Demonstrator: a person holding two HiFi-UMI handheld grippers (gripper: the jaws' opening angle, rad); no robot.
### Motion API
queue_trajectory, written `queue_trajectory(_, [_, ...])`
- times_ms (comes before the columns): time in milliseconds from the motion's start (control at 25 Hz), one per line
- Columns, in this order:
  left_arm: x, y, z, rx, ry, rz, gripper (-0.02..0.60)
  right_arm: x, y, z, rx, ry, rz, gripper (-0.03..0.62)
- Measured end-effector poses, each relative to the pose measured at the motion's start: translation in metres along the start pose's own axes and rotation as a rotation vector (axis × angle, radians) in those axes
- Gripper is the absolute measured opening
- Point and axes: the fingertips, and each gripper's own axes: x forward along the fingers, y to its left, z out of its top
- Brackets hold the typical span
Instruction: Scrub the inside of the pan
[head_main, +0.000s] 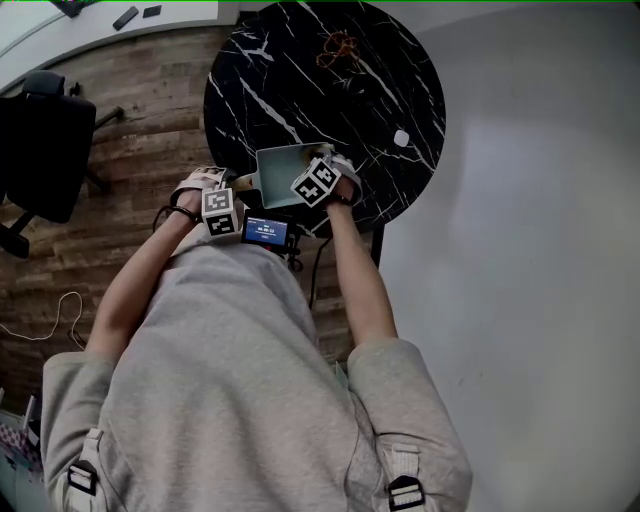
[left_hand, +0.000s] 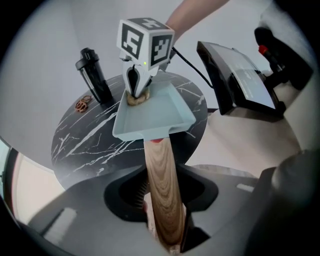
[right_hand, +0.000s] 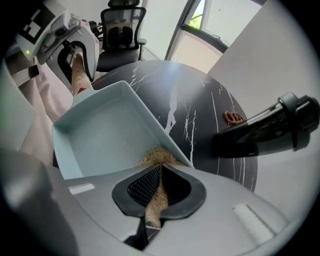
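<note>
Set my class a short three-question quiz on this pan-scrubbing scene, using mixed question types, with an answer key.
1. True or false: the left gripper is shut on the pan's wooden handle.
2. What do the right gripper's jaws hold? A) a cloth B) a tan fibrous scrubber C) nothing
3. What colour is the marbled table?
Key: 1 true; 2 B; 3 black, with white veins.
</note>
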Motion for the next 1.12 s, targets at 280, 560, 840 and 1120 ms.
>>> queue_trajectory(280, [-0.027,0.004,0.014,-0.143,-0.144,0.034,0.181,-0.038,-0.022,-0.016,0.129,-0.002,-0.062,0.029])
queue_trajectory(560, [-0.077,0.013,0.043,-0.25,-0.329,0.093,0.181,-0.09,-0.018,-0.007,0.364,-0.128,0.015,0.029])
queue_trajectory(840, [-0.102,0.017,0.065,-0.291,-0.363,0.171,0.165,-0.107,0.022,-0.008,0.39,-0.254,0.075,0.029])
queue_trajectory(1120, [-0.121,-0.03,0.097,-0.372,-0.363,0.227,0.139,-0.129,0.067,-0.036,0.424,-0.37,0.123,0.029])
